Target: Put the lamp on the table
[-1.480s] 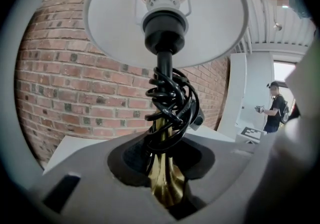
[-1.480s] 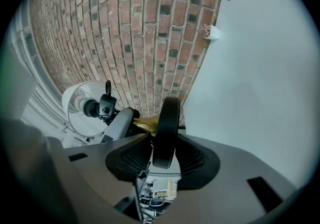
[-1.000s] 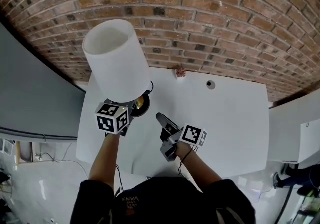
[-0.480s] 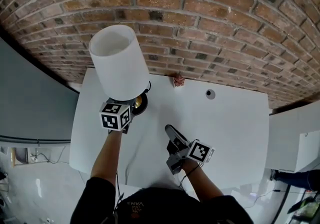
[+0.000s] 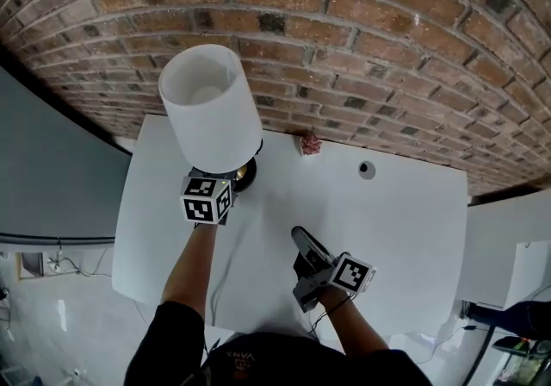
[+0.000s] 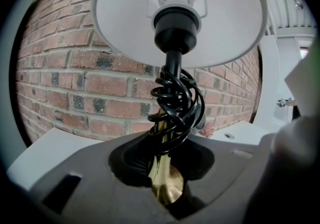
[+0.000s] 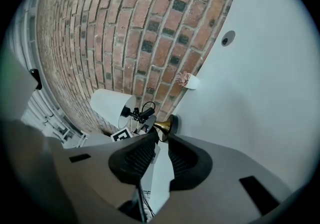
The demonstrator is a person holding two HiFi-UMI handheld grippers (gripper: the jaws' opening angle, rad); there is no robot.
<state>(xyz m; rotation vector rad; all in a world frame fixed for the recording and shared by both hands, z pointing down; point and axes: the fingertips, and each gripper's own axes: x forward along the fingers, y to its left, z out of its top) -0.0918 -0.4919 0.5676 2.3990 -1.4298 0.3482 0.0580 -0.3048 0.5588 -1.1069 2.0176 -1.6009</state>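
The lamp [image 5: 213,113] is standing roughly upright at the back left of the white bench [image 5: 405,221], close to the brick wall [image 5: 362,22]. The left tool [image 5: 226,187] is pinching it low on its brass stem [image 6: 165,180]. In the left gripper view the stem is sitting squarely between the two dark jaws, which are pressing on it from both sides. A black cord [image 6: 176,102] is winding in loose loops around the stem above the grip. The white shade [image 6: 117,20] is spreading overhead with the black socket [image 6: 172,30] at its middle. In the right gripper view the flared brass base [image 7: 167,126] is lying right at the bench surface, just beside the wall edge. Whether it is bearing fully on the bench I cannot tell.

The right tool [image 5: 300,236] is hovering over the middle of the bench, well apart from the lamp and pointing toward it. Its jaws have just been closing and are now standing a narrow gap apart, with nothing between them and only bare bench showing through.

A small pinkish thing [image 5: 310,145] is sitting at the back edge of the bench, to the right of the lamp. A round hole [image 5: 367,170] is showing in the bench top farther right.
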